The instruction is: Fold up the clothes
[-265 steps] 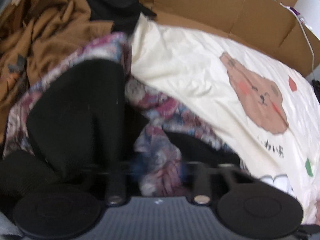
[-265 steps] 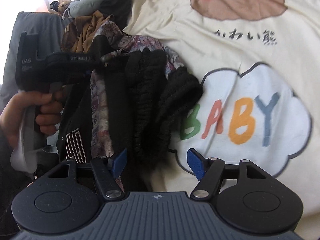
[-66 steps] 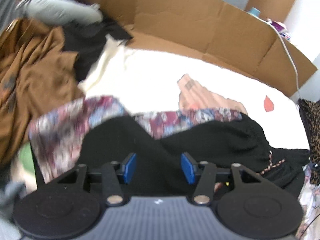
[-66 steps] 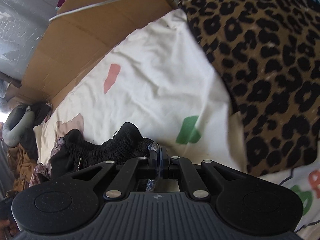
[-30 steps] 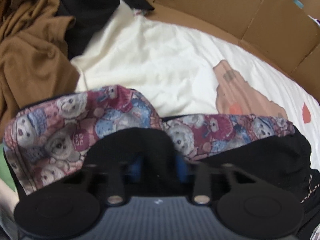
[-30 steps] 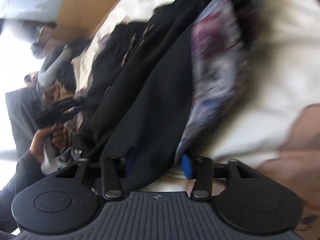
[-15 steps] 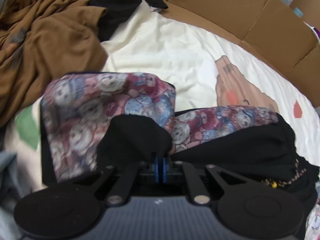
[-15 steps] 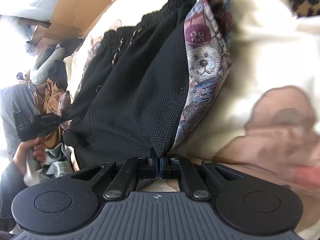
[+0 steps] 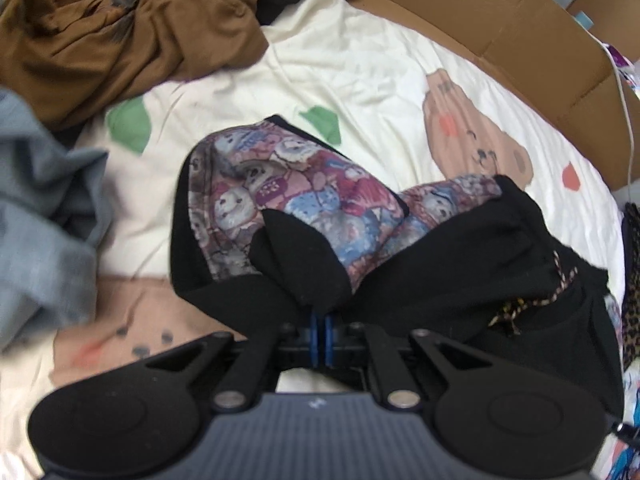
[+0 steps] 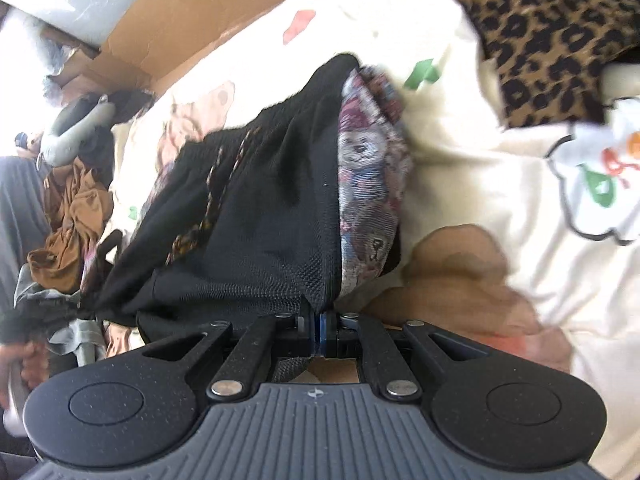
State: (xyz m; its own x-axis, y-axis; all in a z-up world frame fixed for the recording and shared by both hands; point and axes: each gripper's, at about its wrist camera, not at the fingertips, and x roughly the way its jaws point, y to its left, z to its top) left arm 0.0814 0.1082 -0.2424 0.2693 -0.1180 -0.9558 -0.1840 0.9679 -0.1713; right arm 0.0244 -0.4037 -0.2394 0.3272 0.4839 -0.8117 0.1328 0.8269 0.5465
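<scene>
Bear-print shorts [image 9: 304,200] now flatter, both claws pinching mesh lining.

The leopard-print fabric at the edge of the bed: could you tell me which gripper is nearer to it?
Right. The right gripper holds the shorts at the end toward the leopard-print fabric; the left gripper grips the opposite end.

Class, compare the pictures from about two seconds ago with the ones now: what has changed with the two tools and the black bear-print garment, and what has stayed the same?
The left tool, open then, has shut on the black bear-print garment. The right tool, then pinching the knitted waistband, now grips a mesh edge of it. The garment's left end has folded over, showing more bear print. The cream bear blanket, brown garment and cardboard stayed.
</scene>
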